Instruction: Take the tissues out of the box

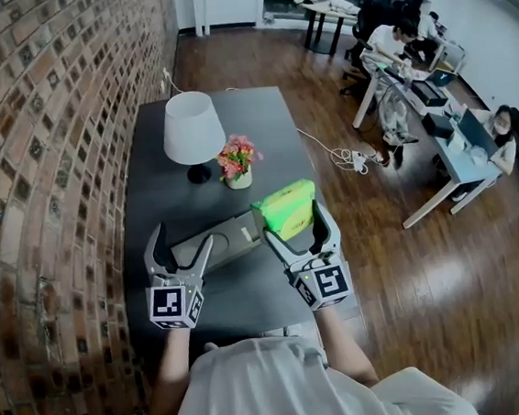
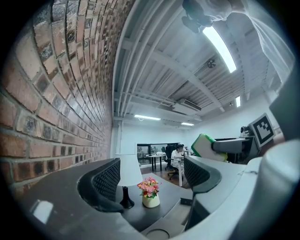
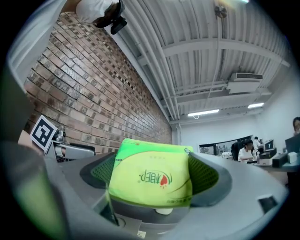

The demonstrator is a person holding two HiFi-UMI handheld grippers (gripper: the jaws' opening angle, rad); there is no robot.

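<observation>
The right gripper (image 1: pixel 295 233) is clamped on the green tissue pack (image 3: pixel 152 173) at mid-frame, by the right end of the grey box (image 1: pixel 221 238); the left gripper (image 1: pixel 183 249), lower left, gapes empty; the pack looks light, soft and probably slick-wrapped; best squeezed gently across its broad sides.

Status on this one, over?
Left gripper open, empty. Right gripper shut on green tissue pack, held up near the grey box. Lamp and flowers further back, not in the way.
</observation>
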